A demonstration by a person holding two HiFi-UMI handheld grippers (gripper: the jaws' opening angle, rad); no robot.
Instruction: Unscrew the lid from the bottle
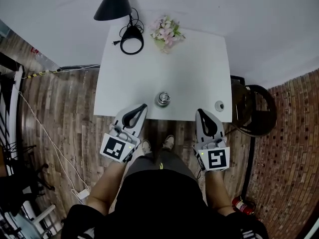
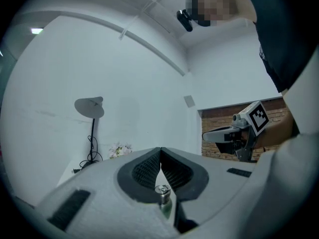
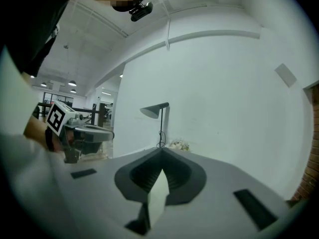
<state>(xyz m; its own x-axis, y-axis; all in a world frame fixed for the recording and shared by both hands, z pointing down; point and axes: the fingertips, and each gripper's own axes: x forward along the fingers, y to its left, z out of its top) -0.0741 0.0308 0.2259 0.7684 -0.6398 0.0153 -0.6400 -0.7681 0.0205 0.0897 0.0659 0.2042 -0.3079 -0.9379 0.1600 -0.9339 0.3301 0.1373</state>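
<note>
Nothing of the job was seen to be done yet. Nearest, the left tool point(image 1: 144, 106) was held at the near edge of the table point(image 1: 194, 73), at about 7 o'clock from the bottle point(image 1: 162, 99). Its jaws were pressed together and nothing was pinched. The right tool point(image 1: 200, 111) was held at about 4 o'clock from the bottle, and it was pressed together and empty too. The bottle was touched by neither tool.

The bottle was stood upright on the table, close to the near edge and between the two tools. In the left gripper view the lid point(image 2: 162, 189) was seen sitting on top of it. So the whole job was judged to be left: the bottle had to be held, and the lid had to be gripped, turned and lifted off.

The bottle was shiny and shut, so what was inside could not be told.

A small round thing point(image 1: 219, 105) was seen at 3 o'clock from the bottle, and what it was could not be told. Farther off, flowers point(image 1: 167, 31) were set at 12 o'clock and a lamp point(image 1: 115, 4) at 11 o'clock.
</note>
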